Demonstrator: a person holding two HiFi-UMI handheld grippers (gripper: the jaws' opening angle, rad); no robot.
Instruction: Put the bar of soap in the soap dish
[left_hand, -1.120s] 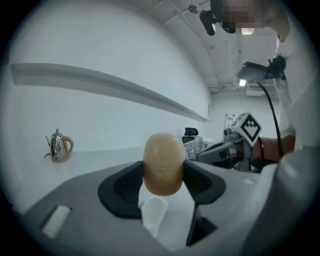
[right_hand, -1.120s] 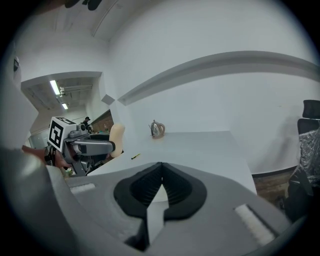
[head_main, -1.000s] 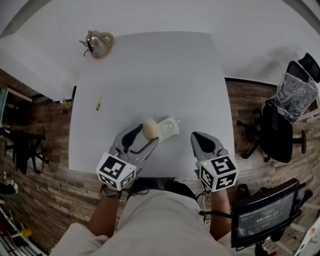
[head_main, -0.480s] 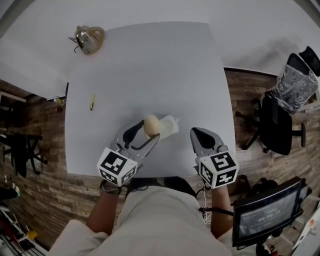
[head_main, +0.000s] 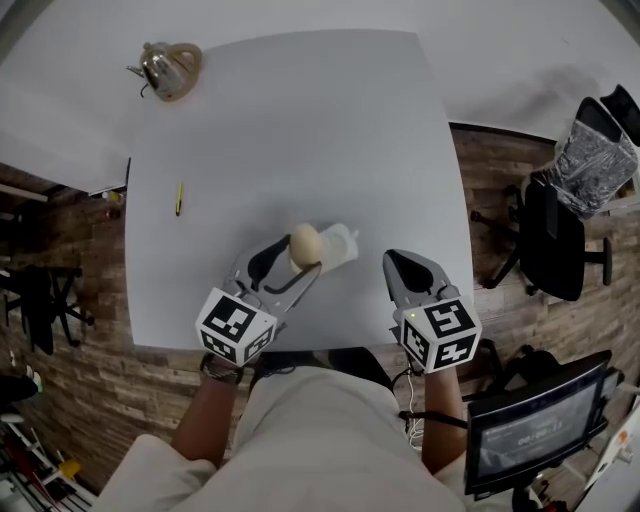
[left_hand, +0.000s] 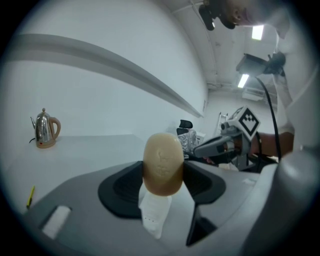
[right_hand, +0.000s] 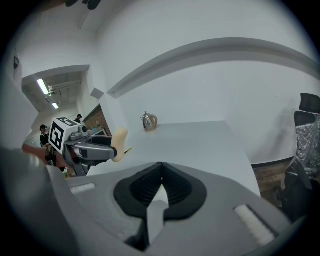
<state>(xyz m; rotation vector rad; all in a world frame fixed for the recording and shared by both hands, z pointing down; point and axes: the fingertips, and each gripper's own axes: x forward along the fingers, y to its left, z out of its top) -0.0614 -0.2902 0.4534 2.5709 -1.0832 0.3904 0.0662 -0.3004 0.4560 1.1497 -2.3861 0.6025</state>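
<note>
Both grippers sit a bit lower vs a sec ago. L gripper (head_main: 299, 259) clamps the bar of soap (head_main: 305, 243) upright at the left end of the soap dish (head_main: 340, 245), near the table's (head_main: 300, 120) front edge. R gripper (head_main: 393, 263): jaws together, empty, right of the dish.

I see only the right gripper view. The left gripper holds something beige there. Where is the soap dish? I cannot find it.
Observer: In the head view the white soap dish lies on the table, just right of the soap.
Operator: Is the soap gripped from both sides?
Observer: Yes. The left gripper view shows the left gripper pressing its pads on both sides; the soap stands on end.
Operator: Is it in the soap dish already?
Observer: Not released. The left gripper view shows the soap dish just under it; whether they touch I cannot tell.
</note>
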